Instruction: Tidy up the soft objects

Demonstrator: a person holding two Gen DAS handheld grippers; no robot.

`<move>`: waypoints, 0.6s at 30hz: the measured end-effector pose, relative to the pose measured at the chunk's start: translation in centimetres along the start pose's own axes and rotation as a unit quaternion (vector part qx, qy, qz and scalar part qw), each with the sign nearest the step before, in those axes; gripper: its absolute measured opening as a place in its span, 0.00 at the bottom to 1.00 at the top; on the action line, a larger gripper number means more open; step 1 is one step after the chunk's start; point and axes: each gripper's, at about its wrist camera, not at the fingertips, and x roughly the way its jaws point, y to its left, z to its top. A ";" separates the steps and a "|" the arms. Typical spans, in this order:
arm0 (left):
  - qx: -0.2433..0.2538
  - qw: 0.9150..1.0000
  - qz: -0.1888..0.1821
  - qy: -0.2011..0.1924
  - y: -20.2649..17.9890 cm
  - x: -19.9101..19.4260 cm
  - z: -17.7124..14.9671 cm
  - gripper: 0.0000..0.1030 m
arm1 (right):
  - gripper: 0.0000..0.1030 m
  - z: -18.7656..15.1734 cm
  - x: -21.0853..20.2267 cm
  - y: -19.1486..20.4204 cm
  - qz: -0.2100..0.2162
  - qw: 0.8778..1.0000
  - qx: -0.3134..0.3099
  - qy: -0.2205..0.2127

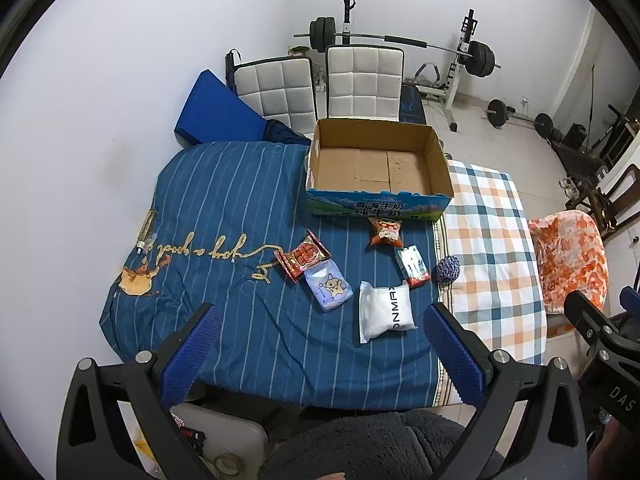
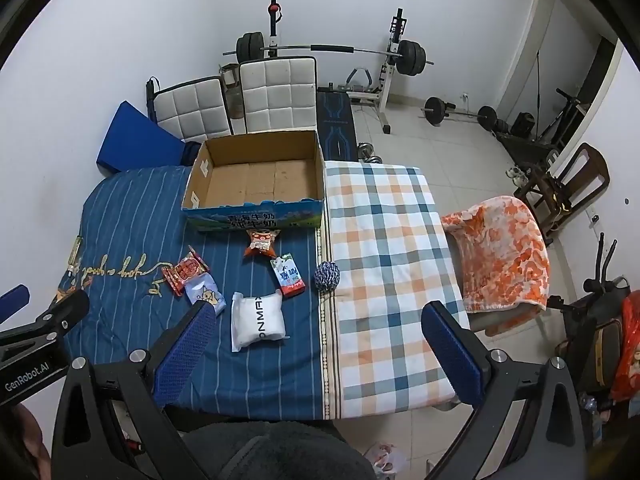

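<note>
An open, empty cardboard box (image 1: 380, 168) (image 2: 256, 184) stands at the far side of the cloth-covered table. In front of it lie several soft items: a white pouch (image 1: 384, 312) (image 2: 258, 320), a light blue tissue pack (image 1: 328, 286) (image 2: 206, 292), a red snack pack (image 1: 303, 258) (image 2: 186, 272), an orange snack bag (image 1: 386, 232) (image 2: 262, 242), a red-and-white carton pack (image 1: 412, 266) (image 2: 288, 276) and a blue-white yarn ball (image 1: 448, 270) (image 2: 327, 276). My left gripper (image 1: 320, 348) is open and empty, above the near table edge. My right gripper (image 2: 320, 344) is open and empty, right of the pouch.
A blue striped cloth (image 1: 224, 220) and a plaid cloth (image 2: 384, 248) cover the table. An orange blanket (image 2: 500, 252) drapes a chair at the right. Two white chairs (image 1: 320, 84) and a barbell rack (image 1: 400, 40) stand behind. A wall is at the left.
</note>
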 end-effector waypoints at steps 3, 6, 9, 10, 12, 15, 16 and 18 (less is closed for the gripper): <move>0.001 1.000 -0.003 0.000 0.0 0.0 0.0 1.00 | 1.00 -0.3 0.0 0.4 -0.001 1.000 -0.002 0.002; 0.002 1.000 -0.007 0.001 0.1 0.2 0.0 1.00 | 1.00 -0.5 0.1 0.2 0.000 1.000 0.000 0.006; 0.001 1.000 -0.011 0.006 0.2 0.4 0.0 1.00 | 1.00 -0.6 0.2 -0.2 -0.002 1.000 0.004 0.006; 0.002 1.000 -0.012 0.007 0.1 0.4 0.0 1.00 | 1.00 -0.5 0.1 -0.3 -0.004 1.000 0.006 0.006; 0.004 1.000 -0.013 0.006 0.0 0.5 0.0 1.00 | 1.00 -0.4 0.1 -0.4 -0.004 1.000 0.008 0.007; 0.003 1.000 -0.013 0.004 -0.1 0.5 0.0 1.00 | 1.00 -0.3 0.1 -0.4 -0.006 1.000 0.011 0.006; 0.004 1.000 -0.014 0.003 -0.1 0.5 0.0 1.00 | 1.00 -0.2 0.1 -0.4 -0.005 1.000 0.010 0.007; 0.005 1.000 -0.014 0.002 -0.2 0.5 0.1 1.00 | 1.00 -0.2 0.1 -0.4 -0.005 1.000 0.009 0.007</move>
